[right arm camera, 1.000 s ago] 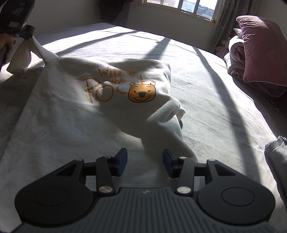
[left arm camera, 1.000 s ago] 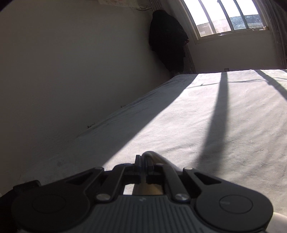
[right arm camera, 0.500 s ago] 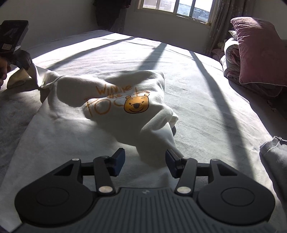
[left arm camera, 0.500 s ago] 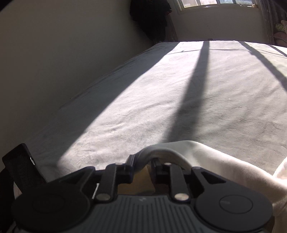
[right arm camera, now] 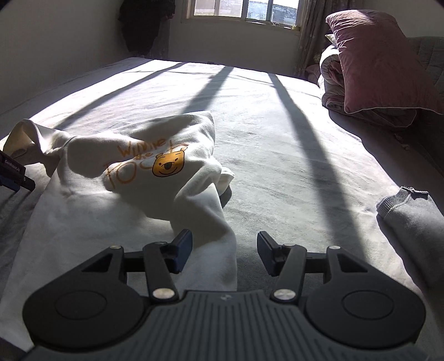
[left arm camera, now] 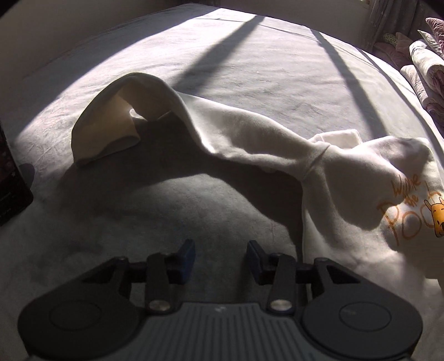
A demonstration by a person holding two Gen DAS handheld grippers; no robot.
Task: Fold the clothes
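A cream sweatshirt (right arm camera: 91, 211) with an orange bear print (right arm camera: 168, 165) lies rumpled on the grey bed (right arm camera: 291, 155). In the left wrist view its left sleeve (left arm camera: 249, 138) stretches out to the left, with the cuff (left arm camera: 108, 133) curled up on the sheet. My left gripper (left arm camera: 219, 260) is open and empty, above the sheet short of that sleeve. My right gripper (right arm camera: 224, 254) is open, with the right sleeve (right arm camera: 211, 222) lying between its fingers and under the left finger. The left gripper's tip (right arm camera: 14, 177) shows at the left edge of the right wrist view.
A grey garment (right arm camera: 413, 222) lies at the right of the bed. A purple pillow (right arm camera: 380, 58) and folded bedding (right arm camera: 330, 75) stack at the far right. A dark coat (right arm camera: 147, 25) hangs by the window. A wall runs along the bed's left side.
My left gripper has opened and let go of the left sleeve, then pulled back; the sleeve now lies on the bed. My right gripper has opened wider and drawn back a little.
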